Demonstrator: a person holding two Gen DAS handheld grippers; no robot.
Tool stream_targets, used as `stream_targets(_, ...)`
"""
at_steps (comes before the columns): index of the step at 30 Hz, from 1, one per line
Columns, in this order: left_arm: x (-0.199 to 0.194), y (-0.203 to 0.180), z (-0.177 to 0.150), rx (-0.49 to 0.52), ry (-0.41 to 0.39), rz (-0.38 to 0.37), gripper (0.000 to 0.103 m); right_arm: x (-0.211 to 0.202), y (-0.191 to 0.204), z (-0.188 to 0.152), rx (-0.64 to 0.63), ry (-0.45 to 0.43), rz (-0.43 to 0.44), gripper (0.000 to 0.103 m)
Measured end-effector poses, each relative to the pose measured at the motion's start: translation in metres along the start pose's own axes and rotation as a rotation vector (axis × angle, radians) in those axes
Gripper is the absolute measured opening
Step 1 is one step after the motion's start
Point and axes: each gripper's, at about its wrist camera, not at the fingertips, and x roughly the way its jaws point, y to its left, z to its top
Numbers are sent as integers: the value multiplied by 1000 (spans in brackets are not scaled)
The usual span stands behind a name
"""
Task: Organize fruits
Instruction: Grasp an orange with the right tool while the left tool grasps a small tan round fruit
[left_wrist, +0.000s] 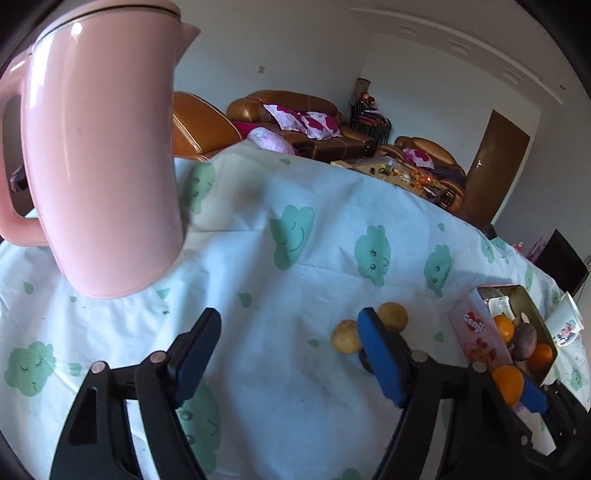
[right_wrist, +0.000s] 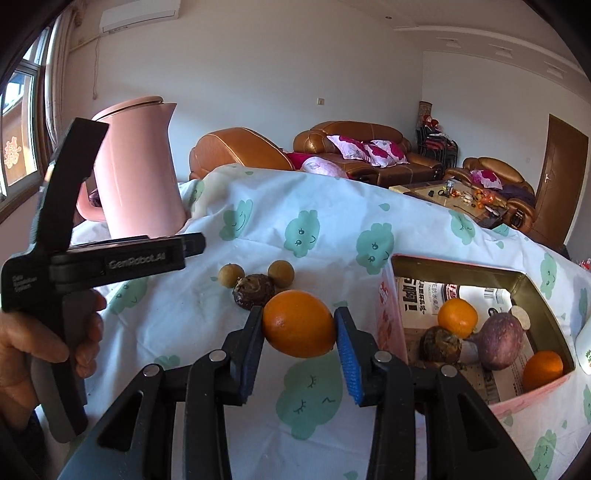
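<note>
The right gripper (right_wrist: 299, 328) is clamped on an orange (right_wrist: 298, 324) above the tablecloth (right_wrist: 207, 321), just left of the tin (right_wrist: 458, 266). The left gripper (left_wrist: 288, 350) hangs wide apart, holding nothing, over bare cloth near the kettle (left_wrist: 99, 147).

Dark fruit (left_wrist: 365, 360) mostly hidden behind left gripper's fingers (left_wrist: 380, 354) (kind unclear).

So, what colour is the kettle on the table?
The kettle is pale pink all over; the right wrist view shows it whole.
</note>
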Motion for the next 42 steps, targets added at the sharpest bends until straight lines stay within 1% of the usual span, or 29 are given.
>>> stream_targets(2, 8, -5, 0, -42, 39, -44, 74, -4, -3, -4, 2, -4, -1, 40)
stream_targets(3, 12, -8, 1, -50, 56, -49, 74, -4, -4, -5, -1, -10, -5, 40)
stream_targets(4, 17, -12, 2, -49, 72, -37, 74, -6, -5, -5, -3, -15, -9, 40)
stream_targets(6, 28, -17, 4, -57, 110, -18, 63, -7, -8, -4, 1, -18, -10, 40)
stream_targets(8, 40, -19, 3, -86, 152, -17, 58, -6, -12, -5, 17, -10, -6, 40)
stream_targets(9, 42, -23, 4, -76, 139, 4, 58, -5, -14, -5, 25, -5, -4, 40)
stream_targets(11, 48, -32, 3, -40, 146, 40, 52, -4, -18, -5, 43, 4, 1, 40)
stream_targets(14, 52, -45, -4, 45, 122, 98, 50, -2, -25, -5, 72, 15, 12, 40)
stream_targets(16, 52, -46, -5, 59, 131, 81, 37, 0, -27, -5, 81, 19, 9, 40)
stream_targets(17, 51, -45, -6, 75, 133, 90, 27, 0, -28, -5, 83, 20, 8, 40)
stream_targets(21, 42, -33, -7, 72, 131, 25, 26, -1, -28, -5, 79, 13, -3, 40)
stream_targets(22, 38, -28, -6, 55, 120, 17, 26, -2, -28, -4, 77, 7, -5, 40)
stream_targets(24, 28, -17, -4, 21, 78, 33, 26, -4, -28, -4, 75, -9, -9, 40)
stream_targets(26, 15, -8, -2, 6, 14, 52, 26, -7, -28, -4, 74, -29, -12, 40)
stream_targets(29, -3, -1, -2, -11, -86, 100, 26, -13, -29, -2, 77, -64, -17, 40)
stream_targets(31, -12, -2, -4, -7, -131, 118, 26, -16, -31, -1, 82, -81, -11, 40)
stream_targets(34, -22, -16, -8, 29, -182, 128, 26, -19, -35, 0, 96, -92, 0, 40)
stream_targets(37, -32, -36, -14, 89, -227, 140, 26, -19, -38, 1, 109, -94, -2, 40)
stream_targets(40, -38, -58, -21, 155, -252, 168, 26, -21, -43, 1, 116, -105, -15, 40)
stream_targets(42, -41, -67, -25, 174, -257, 170, 26, -24, -47, 2, 120, -112, -23, 40)
